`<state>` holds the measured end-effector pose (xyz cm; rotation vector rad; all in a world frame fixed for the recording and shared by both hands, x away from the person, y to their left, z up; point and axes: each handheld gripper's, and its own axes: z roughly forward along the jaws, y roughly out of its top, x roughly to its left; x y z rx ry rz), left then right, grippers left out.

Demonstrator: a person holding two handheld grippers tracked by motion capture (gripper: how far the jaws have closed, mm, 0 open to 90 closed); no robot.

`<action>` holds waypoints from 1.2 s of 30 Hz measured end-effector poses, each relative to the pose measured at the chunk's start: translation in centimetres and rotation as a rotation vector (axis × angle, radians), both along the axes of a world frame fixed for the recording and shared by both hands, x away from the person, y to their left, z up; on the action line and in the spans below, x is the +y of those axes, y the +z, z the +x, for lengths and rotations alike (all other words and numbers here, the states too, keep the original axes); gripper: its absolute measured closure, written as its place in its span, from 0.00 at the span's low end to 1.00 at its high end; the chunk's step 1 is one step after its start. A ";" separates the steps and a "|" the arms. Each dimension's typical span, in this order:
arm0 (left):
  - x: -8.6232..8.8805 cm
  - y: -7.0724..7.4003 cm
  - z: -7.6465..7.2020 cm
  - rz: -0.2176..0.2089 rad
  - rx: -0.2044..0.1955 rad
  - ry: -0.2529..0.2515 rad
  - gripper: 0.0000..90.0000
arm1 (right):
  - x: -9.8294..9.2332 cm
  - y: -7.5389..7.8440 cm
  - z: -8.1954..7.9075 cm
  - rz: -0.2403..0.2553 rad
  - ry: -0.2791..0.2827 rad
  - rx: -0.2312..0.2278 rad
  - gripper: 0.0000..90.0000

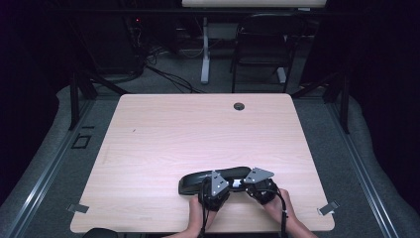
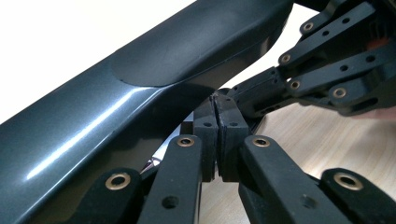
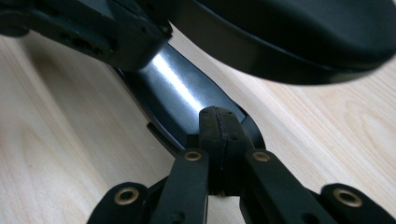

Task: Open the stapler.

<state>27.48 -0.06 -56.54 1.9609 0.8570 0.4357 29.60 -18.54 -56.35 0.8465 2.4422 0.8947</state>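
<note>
Low in the centre of the high view, a glossy black hard-shell case (image 1: 208, 179) lies on the wooden table (image 1: 163, 134), with both grippers crowded at its right end. The left gripper (image 2: 218, 135) has its jaws pressed together, and so does the right gripper (image 3: 218, 140); whether either pinches an edge, I cannot tell. That shell looks rigid, light and slick, so I'd pinch the thin rim rather than the curved top.

far edge of surface, beyond the hand-held gripper: small round dark grommet hole (image 1: 239, 106)
floor beyond: black folding metal chair (image 1: 262, 47)
</note>
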 end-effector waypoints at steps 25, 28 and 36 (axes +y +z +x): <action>-0.3 -0.5 0.4 -0.043 0.018 0.040 1.00 | -0.2 -0.2 0.0 0.039 0.001 0.008 1.00; -0.2 -0.3 0.5 -0.047 0.006 0.033 1.00 | -0.2 -0.2 0.1 0.047 0.003 0.013 1.00; -0.1 -0.2 0.5 -0.048 -0.002 0.029 1.00 | -0.1 -0.2 0.0 0.051 0.004 0.016 1.00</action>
